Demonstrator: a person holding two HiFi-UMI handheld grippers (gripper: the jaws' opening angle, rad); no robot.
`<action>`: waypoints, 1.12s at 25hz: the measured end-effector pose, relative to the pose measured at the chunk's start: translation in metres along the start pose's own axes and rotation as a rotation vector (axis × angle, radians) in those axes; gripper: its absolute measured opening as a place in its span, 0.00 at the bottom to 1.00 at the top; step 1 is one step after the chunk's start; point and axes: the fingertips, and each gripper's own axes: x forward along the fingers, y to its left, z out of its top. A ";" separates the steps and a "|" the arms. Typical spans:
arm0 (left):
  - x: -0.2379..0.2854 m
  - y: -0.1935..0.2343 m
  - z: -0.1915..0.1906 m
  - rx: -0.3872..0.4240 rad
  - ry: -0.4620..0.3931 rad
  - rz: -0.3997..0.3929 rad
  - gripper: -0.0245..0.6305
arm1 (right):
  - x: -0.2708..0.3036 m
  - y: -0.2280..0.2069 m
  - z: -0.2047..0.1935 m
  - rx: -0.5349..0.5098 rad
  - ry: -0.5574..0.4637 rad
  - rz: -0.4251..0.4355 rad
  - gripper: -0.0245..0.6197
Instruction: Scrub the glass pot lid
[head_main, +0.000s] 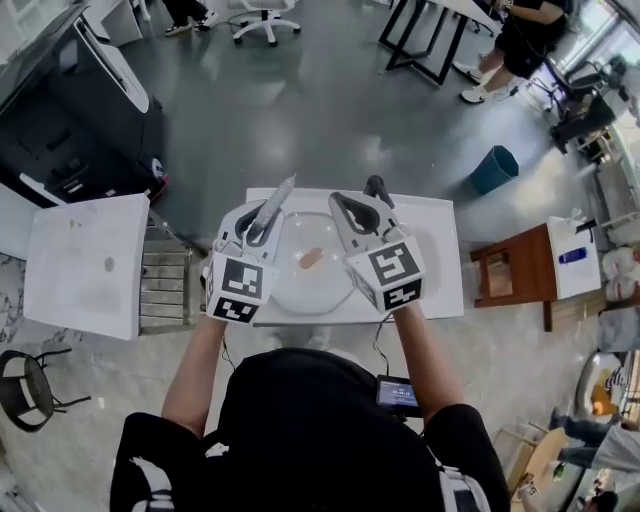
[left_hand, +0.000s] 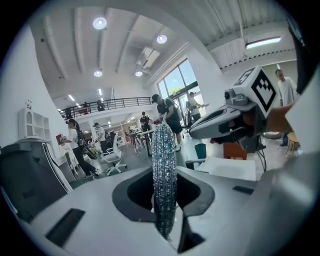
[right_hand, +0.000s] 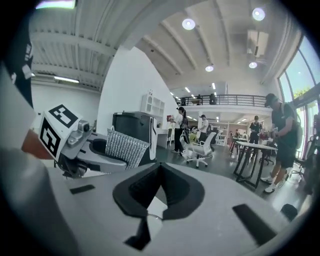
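The round glass pot lid (head_main: 300, 290) with a pinkish knob lies flat on the white table (head_main: 432, 250). Both grippers are raised above it and point out level over the room. My left gripper (head_main: 258, 225) is shut on a silvery scrub pad (head_main: 278, 196), which stands on edge between the jaws as a glittery strip (left_hand: 164, 170). My right gripper (head_main: 364, 204) is shut with nothing between its jaws, whose tips meet (right_hand: 159, 169). From the right gripper view I see the left gripper (right_hand: 95, 150) with the pad (right_hand: 125, 147). The left gripper view shows the right gripper (left_hand: 232, 120) beside it.
A white cabinet (head_main: 85, 265) and a wire rack (head_main: 165, 290) stand left of the table. A wooden side table (head_main: 520, 270) is at the right, a teal bin (head_main: 495, 168) beyond it. A black machine (head_main: 80, 110) stands far left. People stand at desks in the background.
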 end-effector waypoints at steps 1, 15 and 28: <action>-0.002 0.002 0.009 -0.012 -0.029 0.007 0.15 | -0.004 -0.001 0.009 0.016 -0.030 -0.004 0.04; -0.022 0.012 0.075 -0.133 -0.242 0.039 0.15 | -0.029 -0.013 0.059 0.034 -0.154 -0.087 0.04; -0.025 0.016 0.084 -0.139 -0.286 0.033 0.15 | -0.027 -0.014 0.059 0.042 -0.165 -0.106 0.04</action>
